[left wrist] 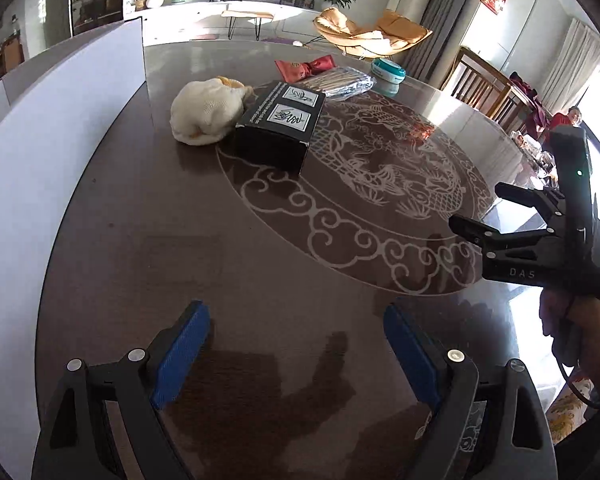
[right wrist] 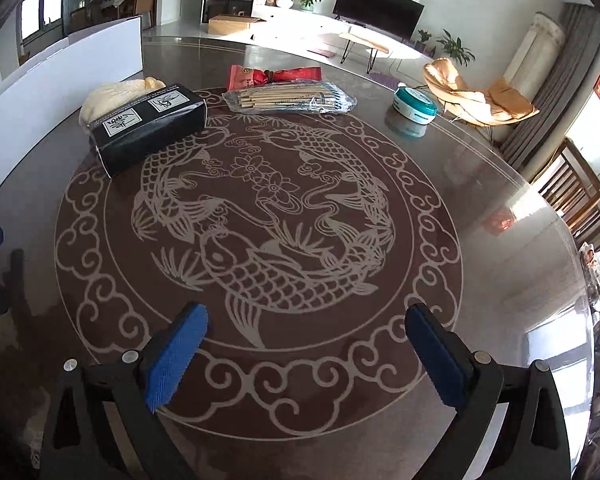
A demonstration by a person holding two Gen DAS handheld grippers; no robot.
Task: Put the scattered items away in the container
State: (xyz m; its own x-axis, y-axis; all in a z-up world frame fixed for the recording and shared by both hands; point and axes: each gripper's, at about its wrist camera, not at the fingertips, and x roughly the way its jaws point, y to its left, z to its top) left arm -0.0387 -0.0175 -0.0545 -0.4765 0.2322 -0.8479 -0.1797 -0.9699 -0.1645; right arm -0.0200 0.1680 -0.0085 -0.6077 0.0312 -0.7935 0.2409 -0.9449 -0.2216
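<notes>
- The table is dark brown and glossy, with a pale inlaid roundel of carp, flowers and cloud scrolls.
- The box is black with two white label squares.
- The cloth bundle is cream.
- The packet is red.
- The chopsticks are tan in clear wrap.
- The tub is teal and white.
- Both grippers' pads are blue on black fingers.

Bare tabletop before black box.

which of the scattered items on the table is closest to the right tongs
The black rectangular box with two white labels. It lies nearest in the right wrist view; the clear bag of wooden sticks and round teal-lidded tub sit farther back.
</notes>
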